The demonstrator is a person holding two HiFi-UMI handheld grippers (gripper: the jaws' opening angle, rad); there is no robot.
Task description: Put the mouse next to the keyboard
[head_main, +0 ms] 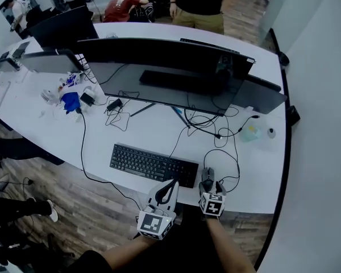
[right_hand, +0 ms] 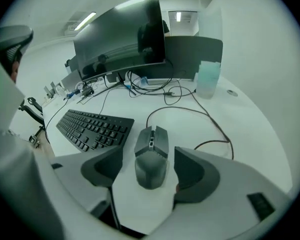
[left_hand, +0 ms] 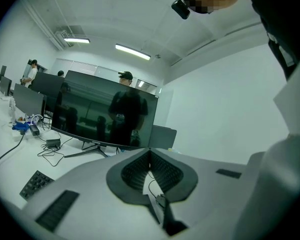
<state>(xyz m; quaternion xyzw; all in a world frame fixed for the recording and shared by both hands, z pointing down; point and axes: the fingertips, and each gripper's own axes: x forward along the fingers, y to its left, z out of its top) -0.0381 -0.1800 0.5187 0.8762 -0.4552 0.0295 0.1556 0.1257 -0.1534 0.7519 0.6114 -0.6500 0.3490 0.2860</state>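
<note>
The mouse lies flat on the white desk, just right of the keyboard and close to the desk's near edge. Its cable loops off toward the far side. The right gripper is released, jaws spread either side of the mouse without pressing it. The left gripper is clenched on nothing, tips together, at the near edge by the keyboard's right end.
</note>
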